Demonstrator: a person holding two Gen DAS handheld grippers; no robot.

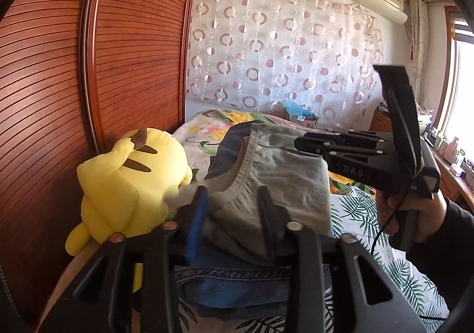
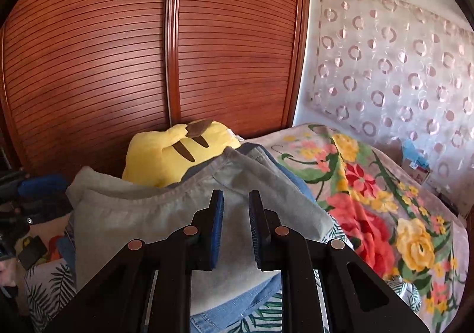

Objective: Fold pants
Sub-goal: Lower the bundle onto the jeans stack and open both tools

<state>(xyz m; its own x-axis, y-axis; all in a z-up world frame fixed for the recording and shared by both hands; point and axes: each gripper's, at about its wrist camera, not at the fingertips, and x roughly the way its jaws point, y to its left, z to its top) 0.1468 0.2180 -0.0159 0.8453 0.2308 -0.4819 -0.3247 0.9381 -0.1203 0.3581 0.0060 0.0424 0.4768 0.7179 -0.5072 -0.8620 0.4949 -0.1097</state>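
Folded grey pants (image 1: 281, 173) (image 2: 142, 214) lie on top of a stack of blue jeans (image 1: 237, 282) (image 2: 246, 300) on the bed. My left gripper (image 1: 231, 202) is open; its fingers straddle the near edge of the grey pants, with cloth between them but not pinched. Held by a hand (image 1: 414, 208), my right gripper (image 2: 236, 208) (image 1: 302, 144) hovers just over the top of the grey pants. Its jaws stand a little apart with nothing clamped between the pads. In the right wrist view the left gripper (image 2: 35, 190) shows at the far left edge.
A yellow plush toy (image 1: 127, 184) (image 2: 177, 149) leans against the stack, next to slatted wooden wardrobe doors (image 1: 133, 51) (image 2: 148, 51). A floral blanket (image 2: 370, 199) and a leaf-print sheet (image 1: 370, 229) cover the bed. A patterned curtain (image 1: 281, 51) hangs behind.
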